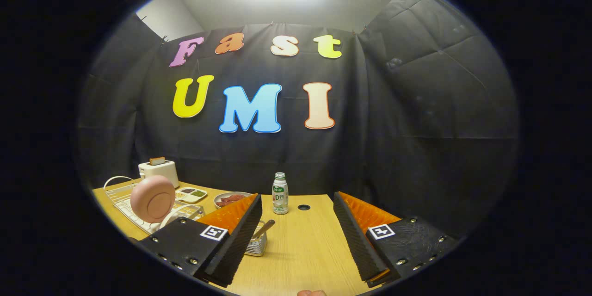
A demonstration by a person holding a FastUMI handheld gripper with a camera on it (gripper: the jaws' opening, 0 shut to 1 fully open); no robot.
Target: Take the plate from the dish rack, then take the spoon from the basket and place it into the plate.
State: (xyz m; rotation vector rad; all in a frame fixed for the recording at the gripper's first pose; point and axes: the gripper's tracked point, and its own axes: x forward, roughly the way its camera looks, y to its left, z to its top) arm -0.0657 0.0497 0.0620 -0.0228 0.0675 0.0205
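Note:
A pink plate [152,199] stands on edge in a white wire dish rack [121,199], to the left beyond my left finger. A small metal mesh basket [257,244] sits on the wooden table [305,249] just beside my left finger, with the spoon [264,230] leaning out of it, handle up. My gripper [296,236] is open above the table, its black and orange fingers [231,240] wide apart with nothing between them. The left finger hides part of the basket and the rack's near corner.
A white toaster [159,171] with a slice in it stands behind the rack. A divided dish [192,193] and a bowl of red food [230,199] lie past the left finger. A small bottle [280,193] stands ahead, a dark hole [304,207] beside it.

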